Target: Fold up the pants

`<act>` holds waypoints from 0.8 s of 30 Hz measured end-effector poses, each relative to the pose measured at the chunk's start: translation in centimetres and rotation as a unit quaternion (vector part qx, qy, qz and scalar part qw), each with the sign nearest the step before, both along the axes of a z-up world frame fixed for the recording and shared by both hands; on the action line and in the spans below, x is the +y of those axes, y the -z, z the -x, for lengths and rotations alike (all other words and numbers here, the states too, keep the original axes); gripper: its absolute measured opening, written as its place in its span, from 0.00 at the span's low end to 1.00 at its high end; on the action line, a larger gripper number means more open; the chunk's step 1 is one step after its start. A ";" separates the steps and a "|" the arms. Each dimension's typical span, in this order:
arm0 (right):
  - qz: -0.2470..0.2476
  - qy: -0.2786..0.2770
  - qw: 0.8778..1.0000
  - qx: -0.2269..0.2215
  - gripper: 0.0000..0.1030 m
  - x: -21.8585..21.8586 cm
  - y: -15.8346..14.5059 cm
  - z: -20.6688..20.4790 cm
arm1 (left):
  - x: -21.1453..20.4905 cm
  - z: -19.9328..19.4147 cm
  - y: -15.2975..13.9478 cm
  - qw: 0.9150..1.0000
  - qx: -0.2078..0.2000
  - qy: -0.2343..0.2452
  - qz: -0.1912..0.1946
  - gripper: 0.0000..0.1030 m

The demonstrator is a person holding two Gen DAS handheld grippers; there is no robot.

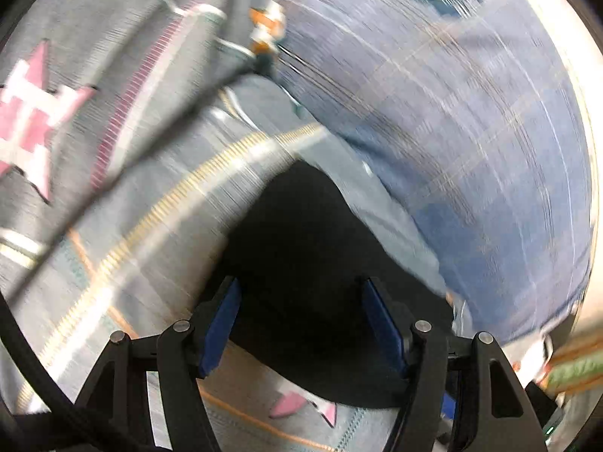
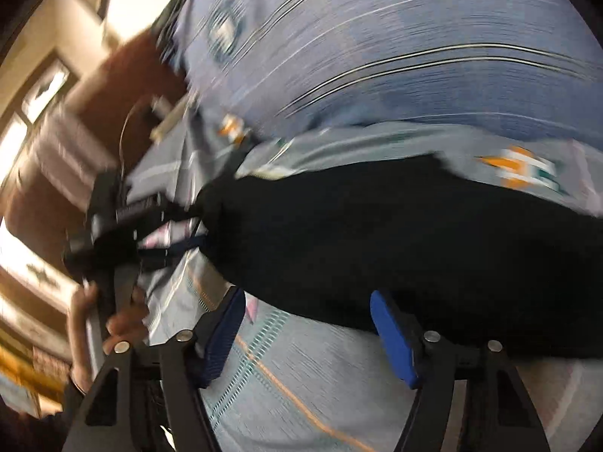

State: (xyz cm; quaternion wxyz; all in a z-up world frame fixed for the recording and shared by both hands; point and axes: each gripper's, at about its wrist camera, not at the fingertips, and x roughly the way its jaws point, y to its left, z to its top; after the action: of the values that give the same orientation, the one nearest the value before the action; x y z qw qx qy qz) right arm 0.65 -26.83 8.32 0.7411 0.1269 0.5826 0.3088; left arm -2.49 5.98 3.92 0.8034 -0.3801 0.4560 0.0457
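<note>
The black pants (image 1: 320,226) lie bunched on a grey-blue patchwork quilt (image 1: 150,196); both views are smeared. My left gripper (image 1: 301,324) is open, its blue pads (image 1: 222,327) standing wide apart over the near part of the dark cloth without pressing on it. In the right wrist view the pants (image 2: 414,245) stretch across the middle. My right gripper (image 2: 309,339) is open too, right pad (image 2: 395,342) over the pants' near edge, left pad over the quilt (image 2: 301,384). The left gripper (image 2: 166,233) also shows at the pants' left end, held by a hand (image 2: 120,320).
A blue plaid cover (image 1: 452,132) bulges behind the pants, also seen as the blue plaid cover (image 2: 414,56) in the right wrist view. A pink star patch (image 1: 30,120) marks the quilt at left. Brown furniture and bright windows (image 2: 45,86) stand beyond the bed's left side.
</note>
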 end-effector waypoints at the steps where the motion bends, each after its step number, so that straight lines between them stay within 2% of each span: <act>1: 0.009 -0.020 1.000 -0.006 0.69 1.5 0.2 -0.4 | 0.8 -0.4 -0.1 1.000 0.006 -0.007 0.001 0.66; 2: 0.013 -0.039 0.999 -0.013 0.69 2.8 0.3 -0.6 | 1.6 -0.9 -0.4 1.000 0.023 -0.007 -0.005 0.66; 3: 0.018 -0.050 0.998 -0.016 0.69 3.8 0.5 -1.0 | 2.0 -2.1 -0.5 0.998 0.058 0.004 -0.024 0.66; 4: 0.026 -0.061 0.998 -0.019 0.69 5.0 0.7 -1.4 | 1.8 -3.4 -0.6 0.994 0.089 0.030 -0.047 0.66; 5: 0.027 -0.066 0.997 -0.017 0.69 5.6 1.0 -1.6 | 1.5 -4.4 -0.6 0.992 0.099 0.053 -0.060 0.66; 7: 0.038 -0.078 0.996 -0.020 0.69 7.0 1.4 -2.0 | 1.1 -5.4 -0.5 0.990 0.089 0.086 -0.066 0.66; 10: 0.073 -0.086 0.993 -0.030 0.69 8.5 2.6 -2.1 | 1.7 -5.0 0.6 0.993 0.081 0.079 -0.019 0.64; 11: 0.084 -0.087 0.992 -0.032 0.68 8.6 3.0 -1.9 | 1.7 -5.2 0.9 0.993 0.078 0.086 0.002 0.58; 12: 0.095 -0.088 0.991 -0.035 0.62 8.9 3.2 -1.7 | 1.6 -5.2 0.7 0.993 0.077 0.092 0.014 0.54; 14: 0.131 -0.094 0.985 -0.059 0.51 9.5 3.1 -1.1 | 1.7 -5.0 0.2 0.993 0.072 0.092 0.008 0.52; 15: 0.137 -0.099 0.984 -0.063 0.41 9.9 3.1 -0.9 | 1.6 -4.9 0.0 0.993 0.068 0.091 0.007 0.49; 16: 0.143 -0.102 0.983 -0.062 0.36 10.2 3.1 -0.8 | 1.5 -4.9 -0.1 0.994 0.067 0.092 0.007 0.45; 17: 0.151 -0.103 0.981 -0.064 0.32 10.4 3.0 -0.8 | 1.4 -4.9 -0.2 0.994 0.068 0.090 0.003 0.33; 18: 0.162 -0.107 0.979 -0.068 0.23 10.7 3.0 -0.7 | 1.5 -4.6 -0.5 0.994 0.068 0.089 -0.004 0.18; 19: 0.170 -0.113 0.976 -0.071 0.16 11.1 3.0 -0.6 | 1.4 -4.5 -0.9 0.994 0.066 0.090 -0.010 0.13; 20: 0.178 -0.120 0.974 -0.074 0.09 11.4 2.8 -0.5 | 1.4 -4.3 -1.4 0.994 0.059 0.095 -0.007 0.12; 21: 0.181 -0.122 0.973 -0.076 0.07 11.6 2.5 -0.3 | 1.4 -4.1 -1.9 0.994 0.050 0.098 -0.004 0.12; 24: 0.186 -0.112 0.972 -0.087 0.06 11.5 1.1 0.0 | 1.5 -2.6 -3.5 0.994 0.025 0.108 0.003 0.11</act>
State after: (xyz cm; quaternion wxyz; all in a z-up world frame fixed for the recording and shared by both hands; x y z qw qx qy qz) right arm 0.63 -15.31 7.23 0.7600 -0.1063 0.5737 0.2862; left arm 0.09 7.45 7.46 0.7909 -0.3298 0.5144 -0.0331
